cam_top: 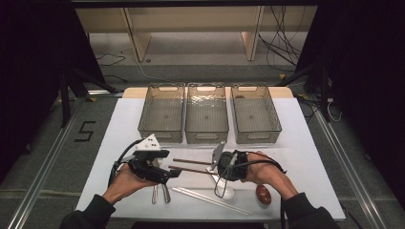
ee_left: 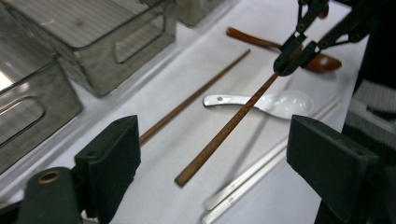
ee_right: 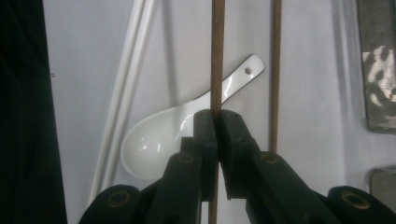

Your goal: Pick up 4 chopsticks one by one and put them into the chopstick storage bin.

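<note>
We see a brown chopstick (ee_left: 224, 133) pinched at one end by the right tongs (ee_right: 217, 122), whose jaws are clamped together on it. The stick is lifted off the white surface (cam_top: 305, 143) and slants down toward the left tongs (ee_left: 212, 154). Its free end hangs between the left jaws, which stand wide apart and touch nothing.

A second brown chopstick (ee_left: 191, 100) lies flat just beside it, nearer the bins. Under the held stick rests a white spoon (ee_left: 275, 102), and a pair of white chopsticks (ee_left: 247, 179) lies on the person's side of it. A brown spoon (ee_left: 299, 51) sits beyond the right tongs. In the high view, two metal handles (cam_top: 160, 193) poke out from under the left hand (cam_top: 129, 179).

Three clear bins (cam_top: 207, 114) stand side by side along the far edge of the surface. Beyond them we see grey floor, loose cables (cam_top: 282, 38) and wooden shelf legs (cam_top: 136, 40); the room around is dark.
</note>
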